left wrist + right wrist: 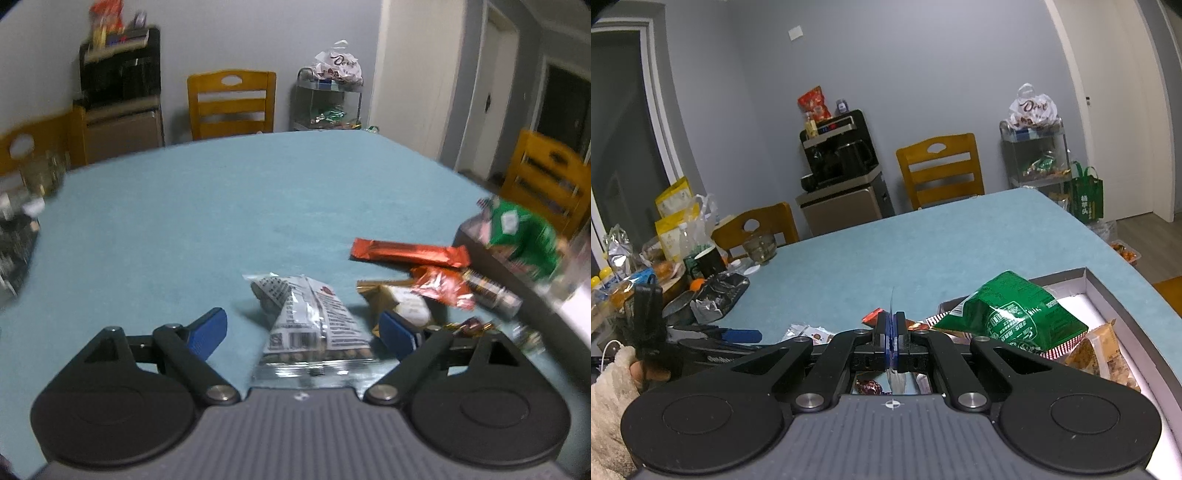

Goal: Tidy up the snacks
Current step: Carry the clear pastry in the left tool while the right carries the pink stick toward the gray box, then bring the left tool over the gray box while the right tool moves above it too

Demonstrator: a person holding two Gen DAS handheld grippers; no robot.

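Nearby, the grey box [1123, 291] on the blue table [221, 206] already held a green bag [1012, 314]. Between the left gripper's [303, 328] wide-open jaws lay a silver-white packet [314, 325]: likely light, crinkly and slippery, best pinched at its flat sealed edge. The right gripper [894, 332] was clamped on a thin foil wrapper [892, 299].

Pale blue tablecloth [221, 206], orange-red foil bar [408, 253], green snack bag [1012, 314] (white print), silver-and-white printed packet [314, 321]
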